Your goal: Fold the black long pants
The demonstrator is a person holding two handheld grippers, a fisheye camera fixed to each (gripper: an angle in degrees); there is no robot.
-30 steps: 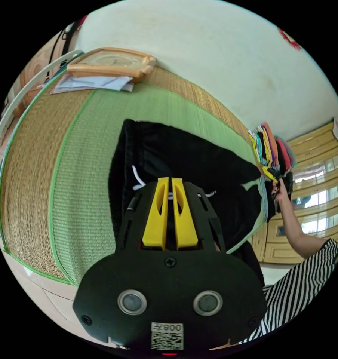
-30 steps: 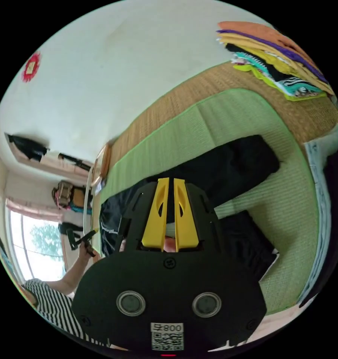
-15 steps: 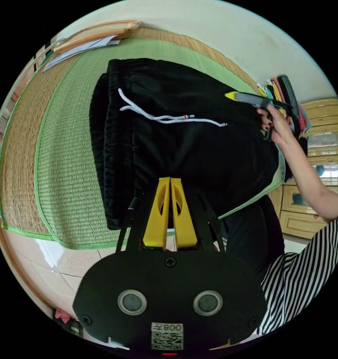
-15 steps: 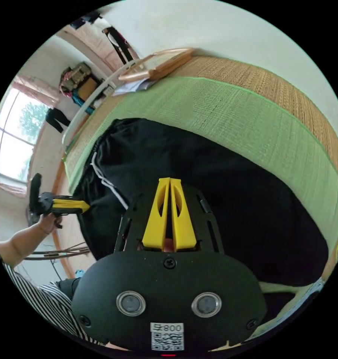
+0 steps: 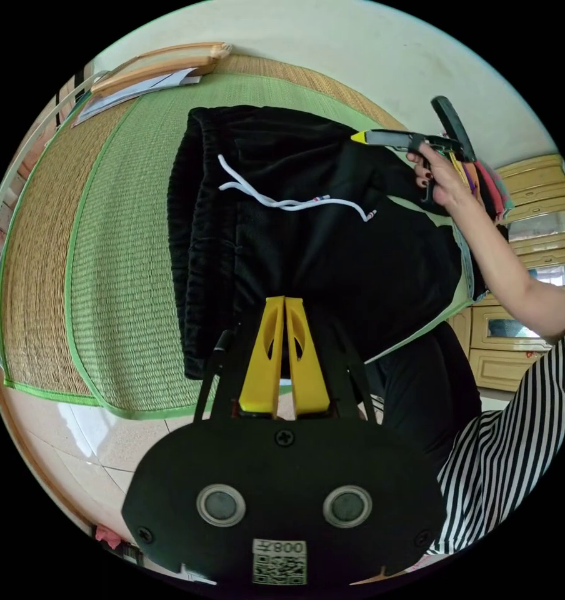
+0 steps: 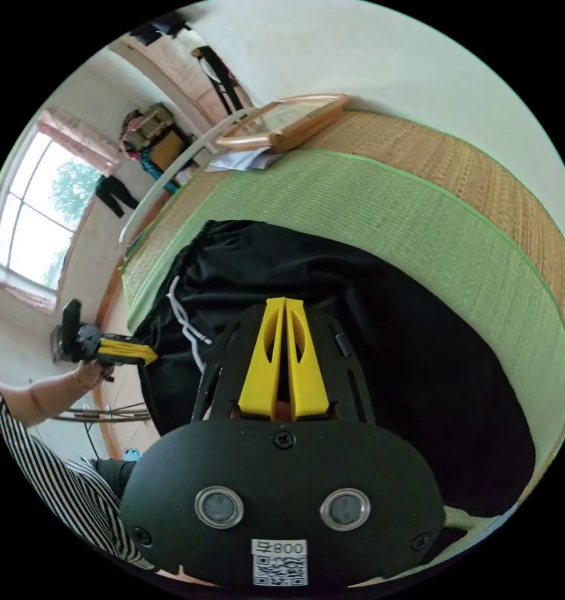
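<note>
While both jaw pairs are pinching together, you're gripping one black pants (image 5: 307, 250) with left gripper (image 5: 285, 302) and right gripper (image 6: 284, 302).

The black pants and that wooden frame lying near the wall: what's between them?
In the left gripper view, a bare stretch of green mat separates the black pants from the wooden frame; some white papers lie beside the frame.

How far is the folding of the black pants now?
Done: the black pants lie on the green mat, one layer over another, white drawstring on top. In hand: both the left gripper and the right gripper have their jaws together at the cloth. Left: any further folds.
</note>
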